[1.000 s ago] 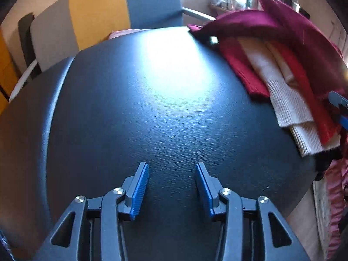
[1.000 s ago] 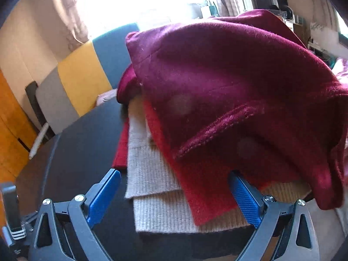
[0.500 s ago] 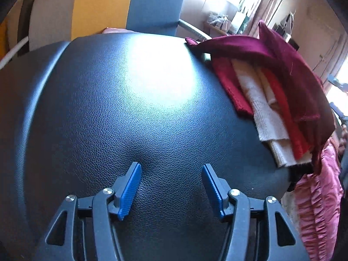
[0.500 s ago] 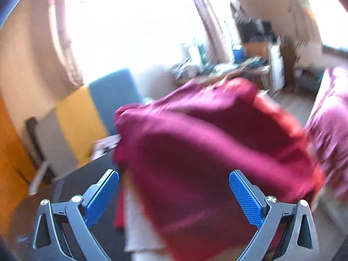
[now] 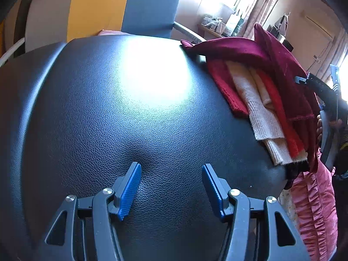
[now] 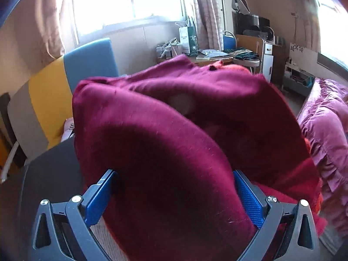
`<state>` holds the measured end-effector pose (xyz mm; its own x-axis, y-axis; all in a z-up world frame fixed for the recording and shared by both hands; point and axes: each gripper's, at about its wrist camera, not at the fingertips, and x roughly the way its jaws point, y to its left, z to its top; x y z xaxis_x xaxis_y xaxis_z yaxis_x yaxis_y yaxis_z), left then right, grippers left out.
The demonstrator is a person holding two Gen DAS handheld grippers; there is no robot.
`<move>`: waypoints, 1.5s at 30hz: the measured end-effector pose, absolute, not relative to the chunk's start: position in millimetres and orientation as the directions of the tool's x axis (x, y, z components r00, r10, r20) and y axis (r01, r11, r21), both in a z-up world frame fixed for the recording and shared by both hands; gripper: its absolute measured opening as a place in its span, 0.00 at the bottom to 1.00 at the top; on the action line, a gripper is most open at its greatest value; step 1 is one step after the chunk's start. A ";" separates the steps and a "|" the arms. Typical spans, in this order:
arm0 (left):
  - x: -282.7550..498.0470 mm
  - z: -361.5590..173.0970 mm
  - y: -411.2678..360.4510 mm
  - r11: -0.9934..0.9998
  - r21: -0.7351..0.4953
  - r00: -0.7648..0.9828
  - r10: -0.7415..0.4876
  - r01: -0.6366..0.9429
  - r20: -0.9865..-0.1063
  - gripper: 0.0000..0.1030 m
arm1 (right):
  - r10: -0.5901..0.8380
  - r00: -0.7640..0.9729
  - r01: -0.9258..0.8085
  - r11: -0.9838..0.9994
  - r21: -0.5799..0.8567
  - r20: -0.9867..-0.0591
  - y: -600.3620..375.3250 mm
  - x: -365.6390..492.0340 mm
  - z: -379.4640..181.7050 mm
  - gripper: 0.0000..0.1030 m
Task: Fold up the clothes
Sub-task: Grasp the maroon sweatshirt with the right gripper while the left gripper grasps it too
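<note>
Maroon cloth (image 6: 165, 152) bulges between the wide-open right gripper (image 6: 171, 195) fingers, lower frame. Left gripper (image 5: 170, 187) gapes, empty, over the desk (image 5: 108, 108).

the pile of clothes (image 5: 267, 100) lies on the table (image 5: 130, 108) at its right edge. a chair (image 5: 121, 10) stands behind the table. a bed (image 6: 326, 130) stands right of the table, beyond the pile.

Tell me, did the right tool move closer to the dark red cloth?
Yes. The right tool rose and pushed forward against the pile; the dark red fuzzy cloth now bulges between its open blue fingers, hiding the cream knits seen below earlier.
</note>
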<state>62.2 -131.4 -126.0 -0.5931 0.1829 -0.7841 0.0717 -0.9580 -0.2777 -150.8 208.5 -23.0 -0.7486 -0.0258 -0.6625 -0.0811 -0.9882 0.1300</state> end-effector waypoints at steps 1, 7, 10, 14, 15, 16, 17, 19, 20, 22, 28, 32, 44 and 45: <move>65.1 -126.7 -133.1 -0.959 -0.273 -0.594 0.180 0.070 -0.784 0.57 | -0.064 -0.743 -0.076 -0.981 0.179 -0.666 209.6 -147.9 -25.5 1.00; 65.1 -128.7 -129.3 -0.968 -0.241 -0.597 0.153 0.071 -0.787 0.57 | -0.219 -0.751 -0.002 -0.942 0.335 -0.623 210.2 -127.8 -26.9 1.00; 63.7 -128.4 -127.9 -0.973 -0.225 -0.592 0.146 0.061 -0.793 0.57 | -0.186 -0.754 -0.014 -0.954 0.300 -0.630 208.5 -130.5 -36.8 1.00; 52.6 -124.6 -131.8 -0.966 -0.244 -0.552 0.157 0.086 -0.819 0.57 | -0.152 -0.757 -0.017 -0.967 0.253 -0.636 202.3 -128.6 -42.7 1.00; 48.1 -123.0 -131.6 -0.966 -0.242 -0.544 0.157 0.088 -0.824 0.57 | -0.149 -0.760 -0.017 -0.968 0.249 -0.632 201.6 -128.9 -43.1 1.00; 43.3 -121.3 -131.4 -0.966 -0.241 -0.536 0.157 0.089 -0.829 0.57 | -0.150 -0.764 -0.017 -0.968 0.252 -0.627 200.9 -127.5 -43.1 1.00; 38.6 -119.6 -131.2 -0.967 -0.240 -0.528 0.157 0.091 -0.834 0.56 | -0.150 -0.768 -0.018 -0.967 0.255 -0.622 200.1 -126.0 -43.1 1.00; 24.0 -107.6 -120.6 -0.969 -0.241 -0.539 0.173 0.057 -0.824 0.56 | -0.155 -0.777 -0.014 -0.965 0.263 -0.610 199.7 -116.3 -46.6 1.00; 16.5 -101.3 -115.0 -0.970 -0.241 -0.545 0.182 0.039 -0.819 0.56 | -0.157 -0.782 -0.011 -0.964 0.264 -0.603 199.7 -115.6 -47.7 1.00; 1.6 -88.7 -103.8 -0.971 -0.241 -0.556 0.199 0.003 -0.807 0.56 | -0.158 -0.789 -0.005 -0.965 0.263 -0.593 198.8 -114.2 -49.2 1.00; -43.1 -50.9 -70.1 -0.966 -0.237 -0.585 0.252 -0.105 -0.771 0.57 | -0.179 -0.803 0.018 -0.960 0.278 -0.569 199.5 -113.2 -53.4 1.00; -73.0 -25.7 -47.6 -0.957 -0.230 -0.600 0.290 -0.176 -0.746 0.57 | -0.208 -0.807 0.037 -0.952 0.304 -0.553 201.9 -114.3 -56.4 1.00; -182.3 1.7 28.2 -0.896 -0.320 -0.569 0.442 -0.307 -0.693 0.57 | -0.287 -0.805 0.106 -0.931 0.349 -0.520 218.6 -106.7 -74.5 1.00; -191.4 -1.9 33.2 -0.897 -0.320 -0.559 0.441 -0.306 -0.702 0.57 | -0.293 -0.804 0.112 -0.929 0.352 -0.517 219.9 -106.2 -75.9 1.00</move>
<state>-191.4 33.2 -1.9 -0.5585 0.4414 -0.7023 -0.3057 -0.8966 -0.3204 -106.2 219.9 -75.9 -0.8045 -0.2930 -0.5167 0.1122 -0.9291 0.3523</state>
